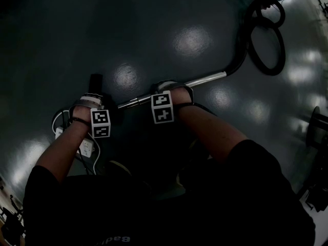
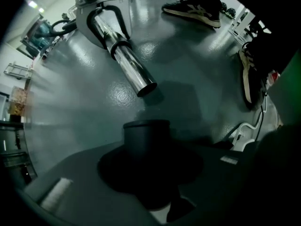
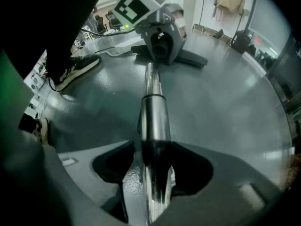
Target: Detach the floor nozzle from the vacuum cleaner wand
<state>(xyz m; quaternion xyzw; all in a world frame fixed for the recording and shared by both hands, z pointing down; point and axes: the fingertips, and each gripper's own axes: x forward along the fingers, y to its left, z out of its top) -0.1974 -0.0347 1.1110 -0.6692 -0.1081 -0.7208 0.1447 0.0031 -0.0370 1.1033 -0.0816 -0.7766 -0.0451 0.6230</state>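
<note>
The chrome wand (image 1: 174, 88) lies on the dark floor, and its black hose (image 1: 266, 40) loops at the upper right. In the left gripper view the wand's open end (image 2: 146, 86) sits apart from a dark nozzle neck (image 2: 146, 133). That neck stands between the jaws of my left gripper (image 2: 148, 142); it is too dark to tell whether the pads press it. The flat black nozzle (image 3: 190, 58) spreads behind that gripper's marker cube (image 3: 136, 6). My right gripper (image 3: 154, 173) points down over the wand (image 3: 153, 112), which runs between its jaws with dark gaps on both sides.
A white power strip (image 2: 242, 135) with a cable lies on the floor beside my left hand, also seen as a pale block (image 1: 84, 145). Two shoes (image 2: 197, 8) of a person stand close by. Stands and clutter line the room's edges (image 3: 235, 4).
</note>
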